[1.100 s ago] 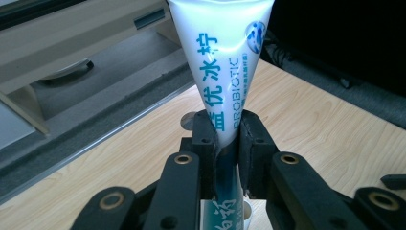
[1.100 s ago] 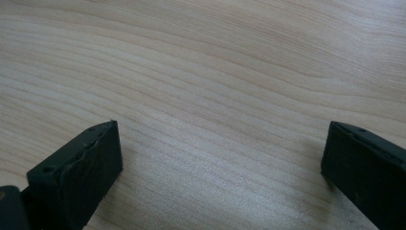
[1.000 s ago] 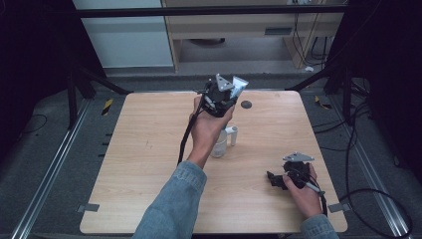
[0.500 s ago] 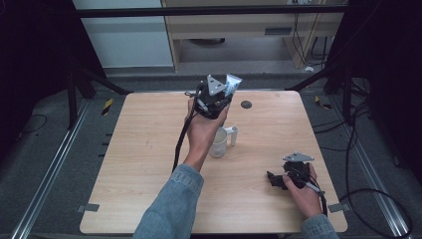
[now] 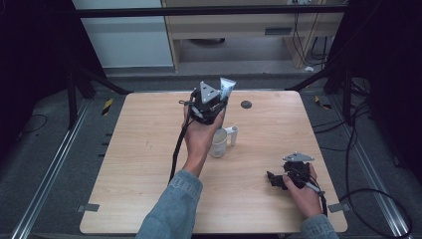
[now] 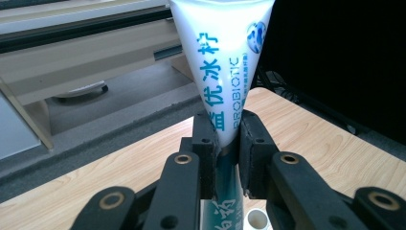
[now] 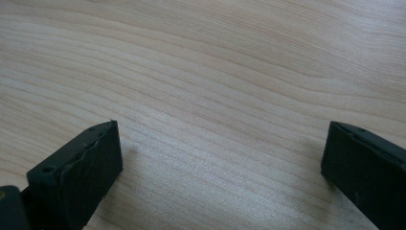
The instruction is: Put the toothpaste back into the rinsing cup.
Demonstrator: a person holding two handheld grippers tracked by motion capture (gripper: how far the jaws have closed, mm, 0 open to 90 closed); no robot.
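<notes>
Dark floor and black frame rails surround the light wooden table (image 5: pixel 149 149), with a pale cabinet behind it. From the high view, the left gripper (image 5: pixel 215 102) is held up over the far middle of the table, clamped on a white toothpaste tube (image 5: pixel 227 87) whose flat crimped end sticks upward. Just beneath that hand stands a white mug (image 5: pixel 218 142). The right gripper (image 5: pixel 274 179) rests low near the table's front right corner, well apart from the mug.

Along the left gripper's view, both black pads (image 6: pixel 206 148) squeeze the tube (image 6: pixel 220 57) at its narrowing part, blue lettering running along it.

Along the right gripper's view, the two jaws stand wide apart over bare wood (image 7: pixel 215 96), gripping nothing.
</notes>
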